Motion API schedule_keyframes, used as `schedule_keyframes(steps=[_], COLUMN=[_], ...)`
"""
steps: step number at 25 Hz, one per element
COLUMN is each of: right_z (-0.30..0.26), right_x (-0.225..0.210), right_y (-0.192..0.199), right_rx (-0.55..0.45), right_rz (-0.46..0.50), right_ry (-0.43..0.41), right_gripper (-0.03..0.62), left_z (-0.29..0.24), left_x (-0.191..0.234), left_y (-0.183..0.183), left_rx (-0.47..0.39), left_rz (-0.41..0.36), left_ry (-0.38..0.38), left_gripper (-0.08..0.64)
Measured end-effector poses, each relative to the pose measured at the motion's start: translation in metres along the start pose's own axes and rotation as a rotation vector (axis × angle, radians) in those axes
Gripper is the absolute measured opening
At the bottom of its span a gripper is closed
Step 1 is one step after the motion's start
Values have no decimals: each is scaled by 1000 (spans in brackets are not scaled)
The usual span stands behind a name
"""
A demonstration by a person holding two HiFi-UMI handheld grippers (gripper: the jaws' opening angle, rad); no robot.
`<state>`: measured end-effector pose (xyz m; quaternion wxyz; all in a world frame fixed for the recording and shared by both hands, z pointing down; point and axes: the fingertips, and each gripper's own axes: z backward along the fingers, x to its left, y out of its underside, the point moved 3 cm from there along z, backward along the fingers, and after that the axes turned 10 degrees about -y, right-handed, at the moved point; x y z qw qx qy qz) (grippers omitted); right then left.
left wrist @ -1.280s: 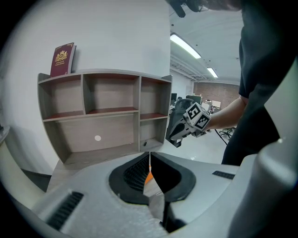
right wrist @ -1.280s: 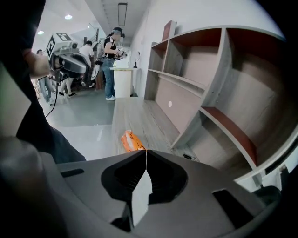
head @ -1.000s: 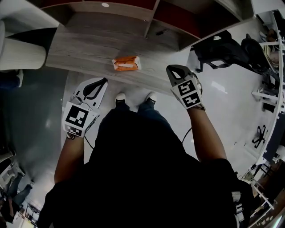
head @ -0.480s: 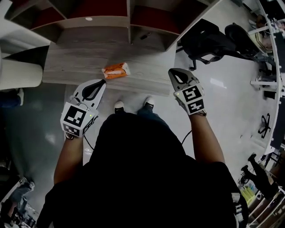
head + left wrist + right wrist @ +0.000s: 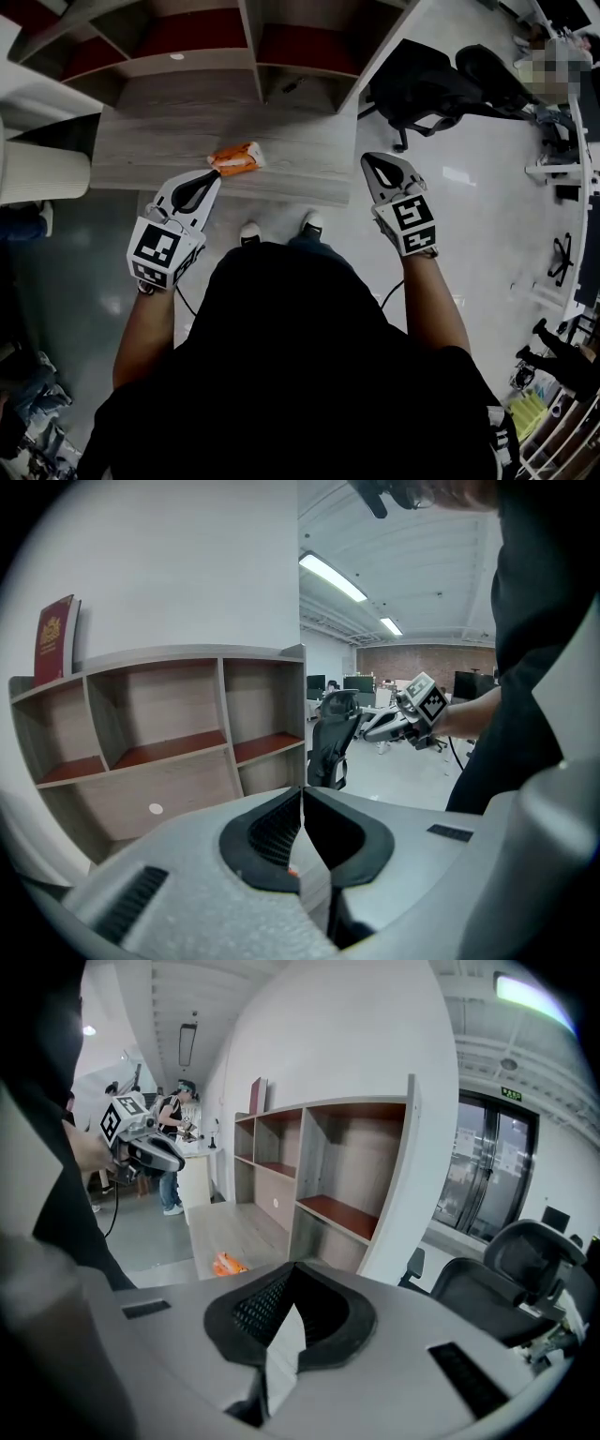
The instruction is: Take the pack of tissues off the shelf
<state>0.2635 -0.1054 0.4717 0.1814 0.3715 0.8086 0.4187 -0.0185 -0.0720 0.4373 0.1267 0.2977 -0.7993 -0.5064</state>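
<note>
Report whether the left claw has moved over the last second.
Yes. The left claw advanced towards the shelf, its tips now reaching the front edge near the pack of tissues.

White wall (image 5: pixel 187 564), ceiling light (image 5: pixel 333 577) glowing, and a black chair (image 5: pixel 422 89) sits on the glossy grey floor (image 5: pixel 487 216), glass doors (image 5: pixel 487 1176) behind it.

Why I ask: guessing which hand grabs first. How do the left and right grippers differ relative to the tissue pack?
In the head view the white left gripper sits beside the orange tissue pack; the white right gripper is farther off, by the grey wooden ledge's right edge. The left gripper view shows only an orange sliver; the right shows the whole pack. Both are shut, empty.
</note>
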Motion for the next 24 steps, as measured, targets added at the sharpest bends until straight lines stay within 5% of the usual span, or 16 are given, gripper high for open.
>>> schedule_keyframes(steps=[24], right_z=[11], right_x=[-23], right_y=[-14], right_rx=[-44], right_rz=[21], right_ry=[21], right_gripper=[8], left_z=[-9], left_x=[8], left_y=[-25], left_rx=[-36], left_rz=[-19], left_ry=[-51], left_gripper=[26])
